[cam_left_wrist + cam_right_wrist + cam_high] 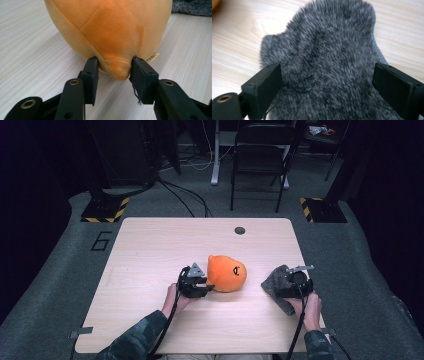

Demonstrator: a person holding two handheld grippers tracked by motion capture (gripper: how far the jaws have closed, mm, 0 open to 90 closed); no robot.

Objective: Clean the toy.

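Observation:
An orange plush toy (227, 273) with a small dark face mark lies at the middle of the light wooden table (150, 250). My left gripper (207, 287) comes at it from the left, and in the left gripper view its two black pads pinch a soft bulge at the toy's (110, 32) near end; left gripper (113, 66). A grey furry piece (274, 281) lies near the table's right edge. My right gripper (292, 282) sits over it, jaws spread wide on either side of the fur (324, 50) without squeezing it; right gripper (325, 68).
A small dark round hole (240, 230) sits near the table's far edge. A black folding chair (260, 150) and cables stand on the floor beyond the table. A pale tag (152, 57) sticks out of the toy beside the right pad.

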